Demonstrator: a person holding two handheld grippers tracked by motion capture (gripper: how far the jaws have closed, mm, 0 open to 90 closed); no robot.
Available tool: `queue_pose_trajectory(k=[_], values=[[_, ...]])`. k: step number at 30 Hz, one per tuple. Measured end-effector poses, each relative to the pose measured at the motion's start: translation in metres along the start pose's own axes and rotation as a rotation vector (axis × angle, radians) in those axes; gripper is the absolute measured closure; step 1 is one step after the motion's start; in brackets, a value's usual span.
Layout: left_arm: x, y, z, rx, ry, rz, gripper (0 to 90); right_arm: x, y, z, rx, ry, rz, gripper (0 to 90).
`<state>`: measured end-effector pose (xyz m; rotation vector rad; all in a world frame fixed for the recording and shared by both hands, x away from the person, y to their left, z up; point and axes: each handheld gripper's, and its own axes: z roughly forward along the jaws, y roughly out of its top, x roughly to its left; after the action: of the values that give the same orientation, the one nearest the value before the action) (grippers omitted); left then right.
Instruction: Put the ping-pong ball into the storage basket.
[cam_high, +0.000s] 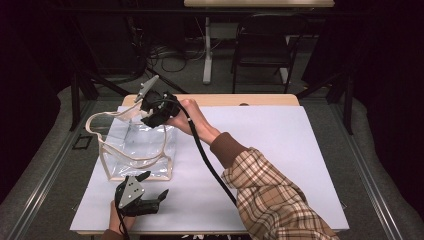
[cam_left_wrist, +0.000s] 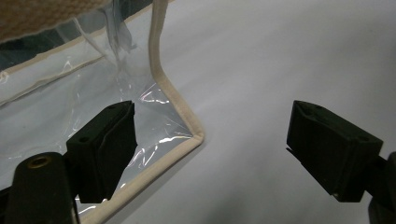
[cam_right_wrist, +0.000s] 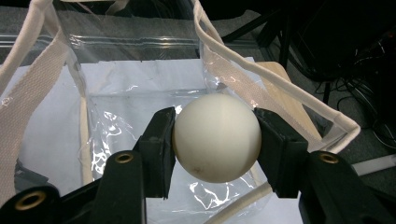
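Right gripper (cam_right_wrist: 216, 135): both black pads clamp a smooth, matte white ball (cam_right_wrist: 217, 137), roughly table-tennis type, across its widest part. Judged light, rigid and thin-shelled; the surface looks slippery, so the hold belongs on the equator, with modest squeeze to avoid denting.

Just beyond and below the fingertips: the open mouth of a clear, soft plastic tote bag with cream fabric trim and 2 webbing handles (cam_right_wrist: 140, 98). The film is floppy and creased, so the walls are likely to sag; the stiffer trim is the better place to hold.

Left gripper (cam_left_wrist: 212, 149): jaws wide apart, nothing between them, resting by the bag's near bottom corner over the white table sheet (cam_left_wrist: 280, 60).
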<state>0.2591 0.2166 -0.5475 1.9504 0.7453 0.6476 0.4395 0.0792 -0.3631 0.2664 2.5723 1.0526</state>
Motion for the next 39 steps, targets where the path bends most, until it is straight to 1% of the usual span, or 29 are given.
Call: queue_pose_trajectory(k=[5, 9, 10, 14, 26, 30, 31, 37, 39], values=[[0.000, 0.000, 0.000, -0.001, 0.001, 0.000, 16.1, 0.002, 0.001, 0.004, 0.003, 0.002, -0.007, 50.5], [0.000, 0.000, 0.000, -0.001, 0.001, -0.001, 16.1, 0.004, 0.002, 0.006, 0.014, 0.007, -0.002, 50.5], [0.000, 0.000, 0.000, -0.001, 0.001, 0.000, 16.1, 0.004, 0.001, 0.008, 0.004, 0.005, -0.005, 50.5], [0.000, 0.000, 0.000, 0.000, 0.001, 0.000, 16.1, 0.005, 0.002, 0.009, 0.019, 0.008, -0.004, 50.5], [0.000, 0.000, 0.000, -0.001, -0.001, 0.000, 16.1, 0.007, 0.003, 0.016, 0.031, 0.018, -0.009, 50.5], [0.000, 0.000, 0.000, 0.000, 0.001, 0.000, 16.1, 0.008, 0.002, 0.019, 0.035, 0.018, 0.000, 50.5], [0.000, 0.000, 0.000, 0.000, 0.000, 0.000, 16.1, 0.007, 0.003, 0.019, 0.040, 0.021, -0.007, 50.5], [0.000, 0.000, 0.000, -0.001, 0.000, -0.001, 16.1, 0.009, 0.003, 0.022, 0.041, 0.026, -0.004, 50.5], [0.000, 0.000, 0.000, -0.001, 0.000, -0.001, 16.1, 0.010, 0.003, 0.023, 0.051, 0.028, 0.000, 50.5]])
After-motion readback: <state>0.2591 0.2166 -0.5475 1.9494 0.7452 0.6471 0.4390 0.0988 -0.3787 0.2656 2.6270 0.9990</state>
